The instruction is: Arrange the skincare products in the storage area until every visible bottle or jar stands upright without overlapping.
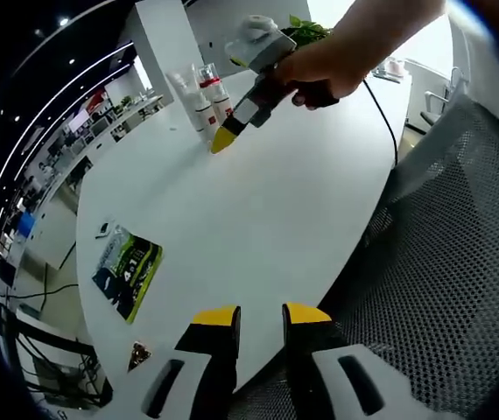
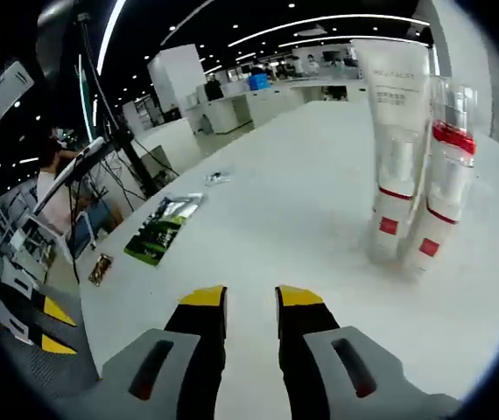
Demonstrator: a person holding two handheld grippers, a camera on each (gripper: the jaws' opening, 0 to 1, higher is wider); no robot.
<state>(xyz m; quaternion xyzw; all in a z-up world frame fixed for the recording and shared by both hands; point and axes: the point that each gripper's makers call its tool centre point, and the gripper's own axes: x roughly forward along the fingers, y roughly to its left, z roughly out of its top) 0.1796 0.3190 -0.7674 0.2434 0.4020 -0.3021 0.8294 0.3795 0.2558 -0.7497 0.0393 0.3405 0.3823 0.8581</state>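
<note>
On the white table (image 2: 302,201), the tall skincare bottles (image 2: 420,175) stand upright, touching, far side from the green packet (image 2: 158,229). They look light, slick, tippy plastic; best grabbed low. Right gripper (image 2: 249,297) and left gripper (image 1: 261,315) both narrow, empty.

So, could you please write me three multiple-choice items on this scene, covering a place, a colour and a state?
1. Where does the green packet lie?
A. on the white table
B. on the mesh chair
C. on the floor

2. What colour are the bands on the bottles?
A. blue
B. red
C. green

3. How are the bottles standing?
A. tipped over
B. stacked
C. upright

Answers: 1 A, it rests flat on the tabletop; 2 B, red bands show near the right hand-held gripper; 3 C, they stand side by side.
</note>
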